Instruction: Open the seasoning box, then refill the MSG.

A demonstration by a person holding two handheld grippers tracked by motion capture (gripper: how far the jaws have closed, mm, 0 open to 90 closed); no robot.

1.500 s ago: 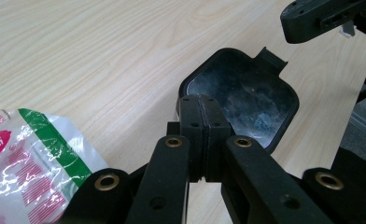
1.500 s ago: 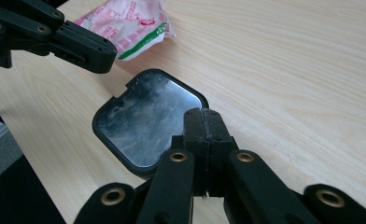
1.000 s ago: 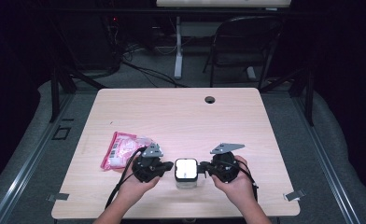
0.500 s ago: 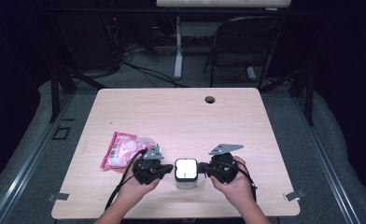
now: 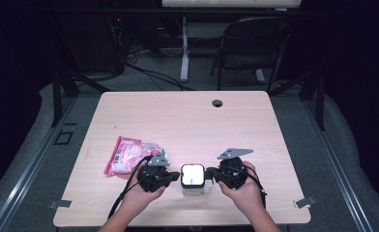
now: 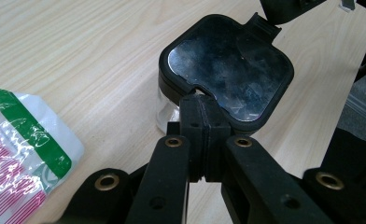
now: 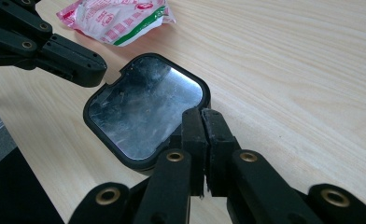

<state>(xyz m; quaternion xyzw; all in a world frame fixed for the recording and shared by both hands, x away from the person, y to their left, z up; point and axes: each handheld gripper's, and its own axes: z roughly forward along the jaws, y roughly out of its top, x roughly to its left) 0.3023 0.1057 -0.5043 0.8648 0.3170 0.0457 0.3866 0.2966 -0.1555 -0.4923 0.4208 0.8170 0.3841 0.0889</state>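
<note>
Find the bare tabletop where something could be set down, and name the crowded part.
Free: the far half up to the cable hole, and the right side. Crowded: the near edge, where both grippers meet the lidded container, pink packet just left.

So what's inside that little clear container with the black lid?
Nothing can be made out. The black-rimmed lid covers the top, and the clear container wall below shows nothing.
</note>
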